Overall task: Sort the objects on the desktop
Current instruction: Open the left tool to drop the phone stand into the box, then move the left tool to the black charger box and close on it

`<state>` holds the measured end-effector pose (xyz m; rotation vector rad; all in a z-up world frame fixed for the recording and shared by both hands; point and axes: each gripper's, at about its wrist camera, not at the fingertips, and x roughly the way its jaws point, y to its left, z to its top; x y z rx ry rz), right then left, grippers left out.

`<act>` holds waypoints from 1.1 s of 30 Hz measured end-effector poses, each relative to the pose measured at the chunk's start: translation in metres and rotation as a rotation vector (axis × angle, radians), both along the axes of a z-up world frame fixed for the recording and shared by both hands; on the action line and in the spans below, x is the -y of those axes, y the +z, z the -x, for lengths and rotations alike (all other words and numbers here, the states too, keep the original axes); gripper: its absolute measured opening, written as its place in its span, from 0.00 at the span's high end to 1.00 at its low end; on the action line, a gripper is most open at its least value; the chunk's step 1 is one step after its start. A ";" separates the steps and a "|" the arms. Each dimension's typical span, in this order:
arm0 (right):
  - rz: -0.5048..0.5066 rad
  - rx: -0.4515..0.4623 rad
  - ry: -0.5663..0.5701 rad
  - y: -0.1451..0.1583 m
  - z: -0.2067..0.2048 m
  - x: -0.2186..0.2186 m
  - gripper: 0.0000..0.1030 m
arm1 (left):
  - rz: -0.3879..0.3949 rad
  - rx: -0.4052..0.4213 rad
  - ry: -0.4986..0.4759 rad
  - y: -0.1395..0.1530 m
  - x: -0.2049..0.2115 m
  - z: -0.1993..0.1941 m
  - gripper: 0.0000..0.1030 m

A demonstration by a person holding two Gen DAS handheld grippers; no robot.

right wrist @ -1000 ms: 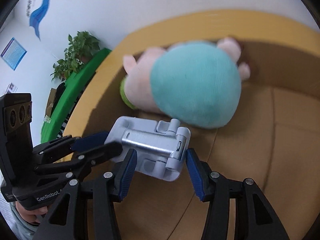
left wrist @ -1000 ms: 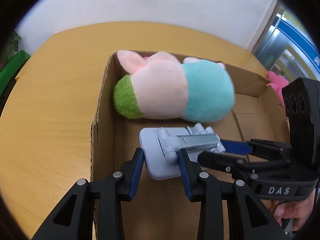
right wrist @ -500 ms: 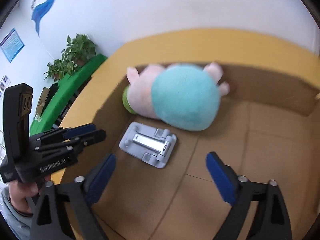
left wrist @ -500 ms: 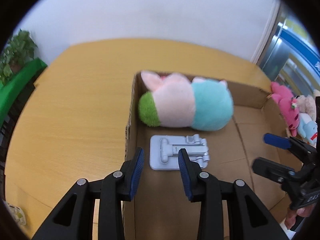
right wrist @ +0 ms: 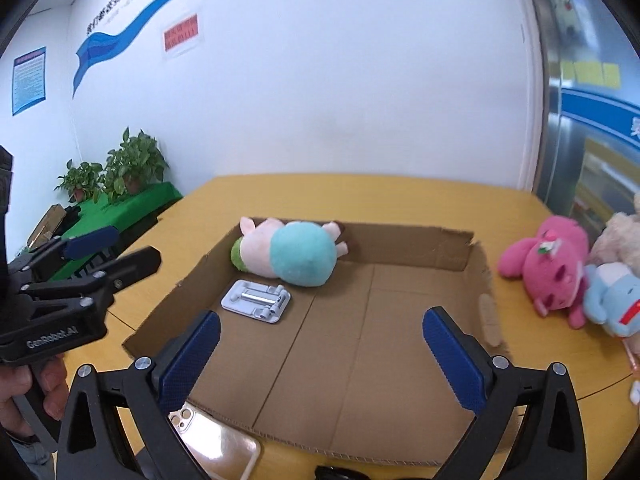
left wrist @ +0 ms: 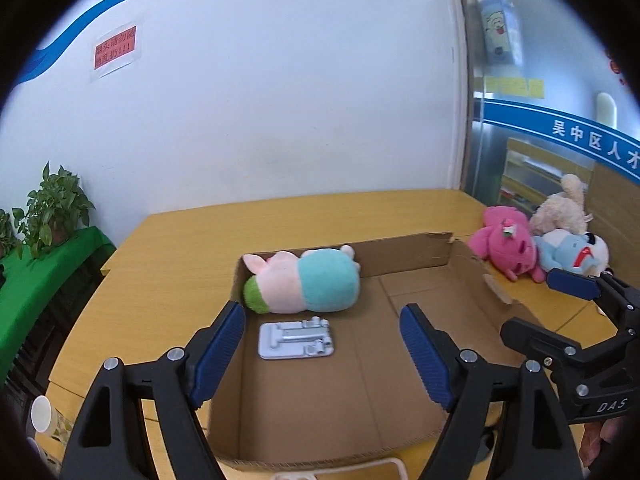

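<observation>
A shallow cardboard box (left wrist: pixel 408 252) (right wrist: pixel 416 246) sits on the yellow table. Inside it lie a pink, teal and green plush toy (left wrist: pixel 300 282) (right wrist: pixel 288 252) and a grey folded phone stand (left wrist: pixel 295 340) (right wrist: pixel 257 300). My left gripper (left wrist: pixel 322 350) is open and empty, raised above the box's near edge. My right gripper (right wrist: pixel 320 354) is open and empty, also above the near edge. Each gripper shows in the other's view, the right one (left wrist: pixel 576 344) at the right and the left one (right wrist: pixel 80 280) at the left.
A pink plush (left wrist: pixel 506 246) (right wrist: pixel 552 264), a light blue plush (left wrist: pixel 572 252) (right wrist: pixel 612 300) and a cream plush (left wrist: pixel 560 210) lie on the table right of the box. A gold phone (right wrist: pixel 216 444) lies before the box. A paper cup (left wrist: pixel 42 420) stands at the near left. Potted plants (right wrist: pixel 116 170) stand far left.
Both grippers let go of the phone stand, which now lies in the box. Both have opened wide and pulled back and up from the box.
</observation>
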<state>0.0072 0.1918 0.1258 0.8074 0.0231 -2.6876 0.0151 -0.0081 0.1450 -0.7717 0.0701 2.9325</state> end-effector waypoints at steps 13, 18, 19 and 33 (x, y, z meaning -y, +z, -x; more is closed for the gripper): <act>-0.017 -0.026 -0.011 0.006 -0.079 -0.029 0.01 | -0.037 0.034 -0.071 -0.016 -0.031 -0.050 0.43; -0.029 -0.023 0.070 -0.007 -0.103 -0.033 0.00 | -0.063 0.042 -0.069 -0.028 -0.017 -0.067 0.23; -0.030 -0.003 0.096 -0.016 -0.107 -0.032 0.00 | -0.065 0.072 -0.068 -0.036 -0.012 -0.068 0.23; -0.008 0.367 0.535 -0.155 -0.150 0.059 0.00 | -0.122 0.450 -0.079 -0.157 0.046 -0.090 0.24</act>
